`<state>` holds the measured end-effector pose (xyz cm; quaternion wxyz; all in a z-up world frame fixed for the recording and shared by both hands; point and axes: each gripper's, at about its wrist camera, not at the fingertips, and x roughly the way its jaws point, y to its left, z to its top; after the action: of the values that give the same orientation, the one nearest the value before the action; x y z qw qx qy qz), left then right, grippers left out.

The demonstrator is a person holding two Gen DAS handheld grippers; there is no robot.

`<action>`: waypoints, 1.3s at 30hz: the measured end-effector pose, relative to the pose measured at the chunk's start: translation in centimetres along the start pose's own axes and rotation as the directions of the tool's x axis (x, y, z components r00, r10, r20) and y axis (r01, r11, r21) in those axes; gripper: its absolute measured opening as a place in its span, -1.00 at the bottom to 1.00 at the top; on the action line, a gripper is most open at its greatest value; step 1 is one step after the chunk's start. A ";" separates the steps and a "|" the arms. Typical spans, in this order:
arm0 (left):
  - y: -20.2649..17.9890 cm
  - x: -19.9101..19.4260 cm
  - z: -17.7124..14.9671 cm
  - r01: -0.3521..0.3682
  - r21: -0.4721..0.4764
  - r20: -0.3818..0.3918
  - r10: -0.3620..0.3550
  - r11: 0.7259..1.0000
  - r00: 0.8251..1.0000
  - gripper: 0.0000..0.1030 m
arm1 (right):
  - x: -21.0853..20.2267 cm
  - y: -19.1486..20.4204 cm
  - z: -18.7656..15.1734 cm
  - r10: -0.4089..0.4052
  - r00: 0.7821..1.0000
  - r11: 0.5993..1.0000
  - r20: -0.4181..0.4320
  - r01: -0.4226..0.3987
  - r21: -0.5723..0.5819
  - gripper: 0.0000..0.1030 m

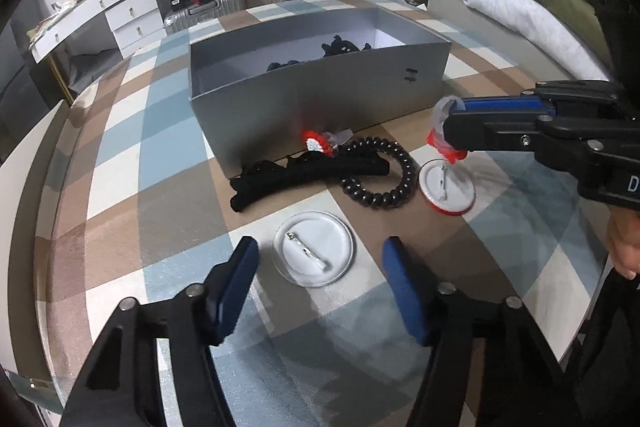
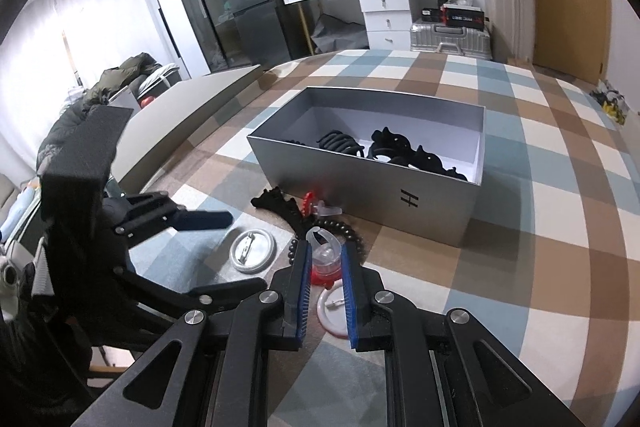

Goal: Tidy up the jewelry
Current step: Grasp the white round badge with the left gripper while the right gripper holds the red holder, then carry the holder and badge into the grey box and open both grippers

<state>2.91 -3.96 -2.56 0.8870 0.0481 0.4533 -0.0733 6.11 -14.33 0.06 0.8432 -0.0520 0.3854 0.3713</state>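
The right claw (image 2: pixel 326 263) grips a clear hair clip with a red base (image 2: pixel 325 259) between its blue pads, held just above the red-rimmed pin badge (image 1: pixel 447 186) that lies face down on the checked counter (image 1: pixel 168 131). The left claw (image 1: pixel 320 263) stands wide open, its fingers either side of the white pin badge (image 1: pixel 314 254) without touching it. Between the badges and the grey box (image 1: pixel 320 95) lie a black coil hair tie (image 1: pixel 378 173), a black hair claw (image 1: pixel 304 173) and a red-and-white clip (image 1: pixel 318 142), crowded against the box's near wall. Black hair pieces (image 2: pixel 400 151) lie inside the box; its right half looks bare, and the counter right of it is open.
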 end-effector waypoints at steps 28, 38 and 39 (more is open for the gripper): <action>0.8 -2.9 0.9 0.057 -0.040 0.153 -0.050 0.998 0.987 -0.30 | -1.1 -0.7 0.2 -0.006 0.998 0.999 0.059 0.004 0.033 -0.73; 2.6 -4.6 1.3 0.125 -0.131 0.279 -0.084 0.984 0.957 -0.30 | -2.6 -1.5 0.6 -0.006 0.989 0.996 0.145 -0.007 0.091 -0.73; 2.7 -4.7 1.3 0.123 -0.137 0.289 -0.079 0.983 0.954 -0.30 | -2.7 -1.5 0.7 -0.007 0.989 0.996 0.151 -0.007 0.094 -0.73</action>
<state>1.73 -1.12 2.08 0.9387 -0.0544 0.3284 -0.0898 6.39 -16.72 2.08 0.8713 0.0159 0.3376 0.3557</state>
